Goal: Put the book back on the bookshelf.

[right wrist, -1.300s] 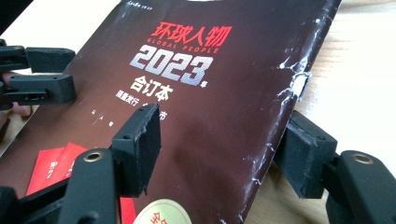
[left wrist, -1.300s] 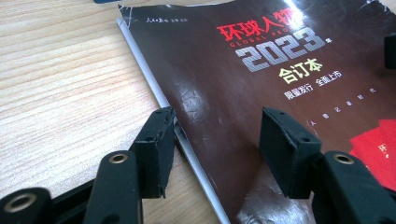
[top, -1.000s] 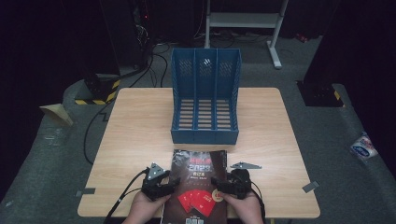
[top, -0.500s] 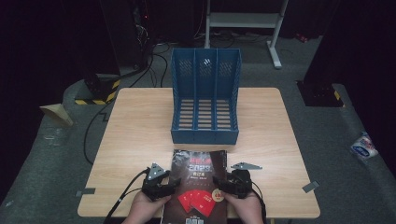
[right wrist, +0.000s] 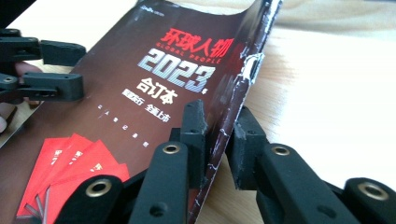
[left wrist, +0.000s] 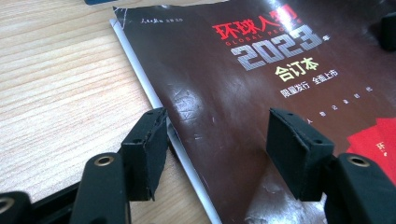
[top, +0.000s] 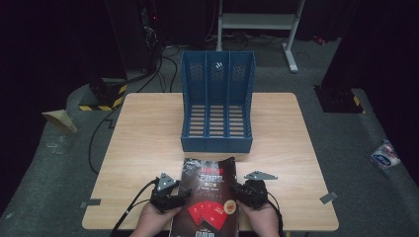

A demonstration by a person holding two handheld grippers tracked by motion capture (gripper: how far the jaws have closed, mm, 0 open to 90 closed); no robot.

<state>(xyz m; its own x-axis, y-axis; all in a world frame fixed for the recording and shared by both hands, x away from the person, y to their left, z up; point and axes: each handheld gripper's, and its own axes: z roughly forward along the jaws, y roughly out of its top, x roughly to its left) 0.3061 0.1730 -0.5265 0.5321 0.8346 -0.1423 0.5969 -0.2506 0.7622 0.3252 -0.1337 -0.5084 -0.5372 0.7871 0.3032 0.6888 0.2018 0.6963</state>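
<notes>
Two grippers sit at the near edge of the wooden table [top: 148, 128], and we hold one in each hand, with a dark magazine [top: 208, 197] lying between them. Our right gripper [right wrist: 219, 135] has its jaws pinched together on the magazine's worn right edge, which it lifts so that the cover curls upward on that side. Our left gripper [left wrist: 215, 149] has its jaws spread wide apart; in the left gripper view one jaw stands over the bare wood just outside the magazine's white spine edge and the other over the dark cover, and we cannot tell whether either jaw touches the page. In the right gripper view the left gripper [right wrist: 46, 70] shows at the magazine's far side, against its left edge.

The cover carries red Chinese characters, a large silver "2023", smaller white characters below that, and a fan of red cards toward the corner nearest us.

Beyond both grippers, past the top edge of the magazine, stands a blue file rack [top: 217, 103] with three upright compartments, perforated back panels and a slatted floor. All three compartments look empty from the high view. The magazine's top edge lies just short of the rack's front lip, apart from it.

Black cables [top: 128, 212] trail from the left gripper off the table's near edge.
</notes>
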